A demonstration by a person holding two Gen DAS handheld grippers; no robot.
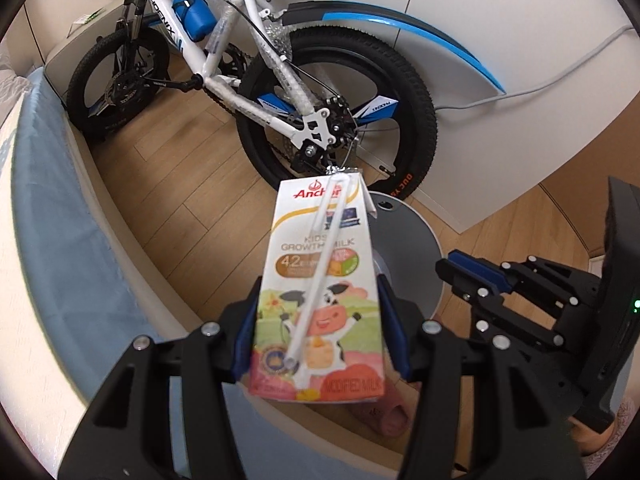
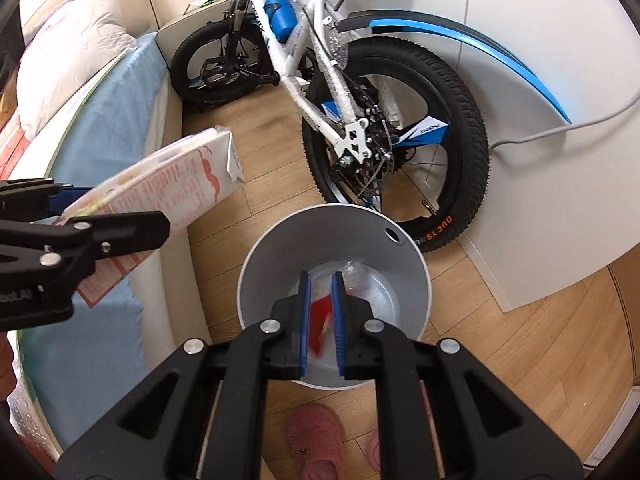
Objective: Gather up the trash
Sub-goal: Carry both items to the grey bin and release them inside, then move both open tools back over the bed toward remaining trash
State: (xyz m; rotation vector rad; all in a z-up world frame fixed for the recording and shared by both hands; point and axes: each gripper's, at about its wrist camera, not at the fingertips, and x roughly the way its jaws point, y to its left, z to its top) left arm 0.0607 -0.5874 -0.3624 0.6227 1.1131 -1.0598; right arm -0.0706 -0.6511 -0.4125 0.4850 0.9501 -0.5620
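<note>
My left gripper (image 1: pixel 318 316) is shut on an Anchor milk carton (image 1: pixel 320 288) with a white straw taped to its front, held in the air above the bed edge, left of the bin. The carton also shows in the right wrist view (image 2: pixel 176 188), held by the left gripper (image 2: pixel 120 232). My right gripper (image 2: pixel 320 316) hovers over the grey round trash bin (image 2: pixel 272 248), jaws slightly apart with nothing between them. Red wrapper (image 2: pixel 320 312) and clear plastic (image 2: pixel 356 276) lie in the bin. In the left wrist view the bin (image 1: pixel 408 232) sits behind the carton and the right gripper (image 1: pixel 476 276) is at the right.
A white and blue child's bicycle (image 2: pixel 348 92) leans against the white wall behind the bin. A bed with a blue sheet (image 2: pixel 108 120) runs along the left. Pink slippers (image 2: pixel 316 440) sit on the wooden floor below my right gripper. A grey cable (image 2: pixel 560 128) runs along the wall.
</note>
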